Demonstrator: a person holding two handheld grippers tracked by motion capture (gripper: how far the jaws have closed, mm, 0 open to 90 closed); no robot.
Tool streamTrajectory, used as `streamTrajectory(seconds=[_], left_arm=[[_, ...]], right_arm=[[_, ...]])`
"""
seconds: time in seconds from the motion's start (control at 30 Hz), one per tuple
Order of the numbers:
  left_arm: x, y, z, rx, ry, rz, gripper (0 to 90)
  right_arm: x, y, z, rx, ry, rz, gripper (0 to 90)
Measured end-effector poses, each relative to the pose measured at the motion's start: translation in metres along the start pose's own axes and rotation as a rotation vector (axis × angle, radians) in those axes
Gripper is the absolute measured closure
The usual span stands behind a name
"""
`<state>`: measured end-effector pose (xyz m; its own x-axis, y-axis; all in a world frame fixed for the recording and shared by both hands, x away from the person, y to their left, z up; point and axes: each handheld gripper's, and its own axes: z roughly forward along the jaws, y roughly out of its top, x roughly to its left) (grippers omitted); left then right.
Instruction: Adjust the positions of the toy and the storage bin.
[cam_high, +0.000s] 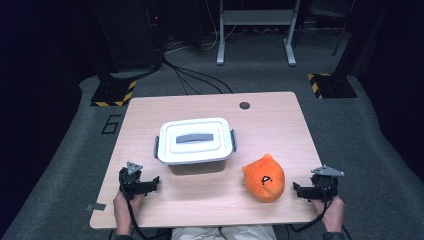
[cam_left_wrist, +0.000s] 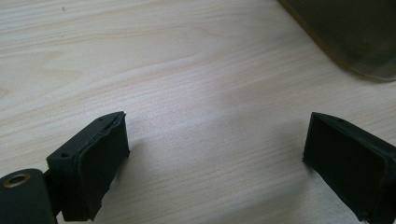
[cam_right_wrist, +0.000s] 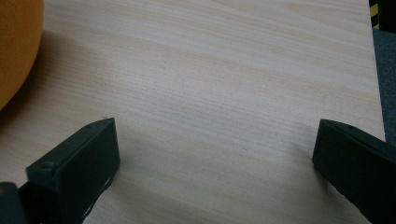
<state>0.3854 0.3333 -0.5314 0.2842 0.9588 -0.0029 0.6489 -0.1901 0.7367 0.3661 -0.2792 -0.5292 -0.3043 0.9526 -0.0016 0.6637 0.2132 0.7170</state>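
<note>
Jaws on your right hand-held gripper (cam_high: 303, 190) stand wide and empty at the table's (cam_high: 210, 210) near edge; the orange plush toy (cam_high: 264, 178) lies just beside it, toward centre. Your left hand-held gripper (cam_high: 150, 184), likewise wide and empty, sits nearer the lidded box (cam_high: 195, 141) beyond.

This looks like a lab or recording studio set up for handling trials, not a home. A plain light-wood bench (cam_high: 210, 200) with a cable port (cam_high: 244, 105) stands alone on grey carpet (cam_high: 350, 135) in a dim room. Black stands rest on base plates edged with yellow-and-black hazard tape (cam_high: 114, 93), one at each far corner. Loose cables (cam_high: 195, 75) run across the floor toward dark equipment racks (cam_high: 135, 30), and the legs of a grey metal frame (cam_high: 255, 30) stand behind.
</note>
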Motion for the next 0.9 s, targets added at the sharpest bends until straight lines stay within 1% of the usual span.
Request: streamTrajectory(seconds=[0.17, 0.3, 0.33, 0.43, 0.47, 0.53, 0.6, 0.67, 0.73, 0.9], left_arm=[[0.0, 0.0, 0.0, 0.0, 0.001, 0.001, 6.6], [0.0, 0.0, 0.0, 0.001, 0.001, 0.0, 6.6], [0.0, 0.0, 0.0, 0.001, 0.001, 0.0, 6.7], [0.0, 0.0, 0.0, 0.0, 0.002, 0.0, 6.7], [0.0, 0.0, 0.0, -0.001, 0.002, 0.0, 6.7], [0.0, 0.0, 0.0, -0.001, 0.002, 0.0, 6.7], [0.0, 0.0, 0.0, -0.001, 0.002, 0.0, 6.7], [0.0, 0.0, 0.0, -0.001, 0.002, 0.0, 6.7], [0.0, 0.0, 0.0, 0.0, 0.005, 0.0, 6.7], [0.0, 0.0, 0.0, 0.001, 0.005, 0.0, 6.7]], right_arm=[[-0.001, 0.0, 0.0, 0.0, 0.002, -0.004, 0.0], [-0.002, 0.002, 0.0, 0.019, 0.007, -0.007, 0.0], [-0.002, 0.003, 0.0, 0.023, 0.004, 0.003, 0.0], [-0.001, 0.004, 0.0, 0.031, 0.001, 0.008, 0.0], [-0.001, 0.005, 0.0, 0.046, -0.002, 0.009, 0.0], [-0.001, 0.005, 0.0, 0.048, -0.003, 0.013, 0.0], [0.0, 0.006, -0.004, 0.04, -0.002, 0.032, 0.0], [-0.001, 0.007, -0.005, 0.036, -0.001, 0.026, 0.0], [0.002, 0.011, -0.011, 0.026, 0.017, 0.037, 0.0], [0.007, 0.017, -0.019, 0.013, 0.018, 0.03, 0.0]])
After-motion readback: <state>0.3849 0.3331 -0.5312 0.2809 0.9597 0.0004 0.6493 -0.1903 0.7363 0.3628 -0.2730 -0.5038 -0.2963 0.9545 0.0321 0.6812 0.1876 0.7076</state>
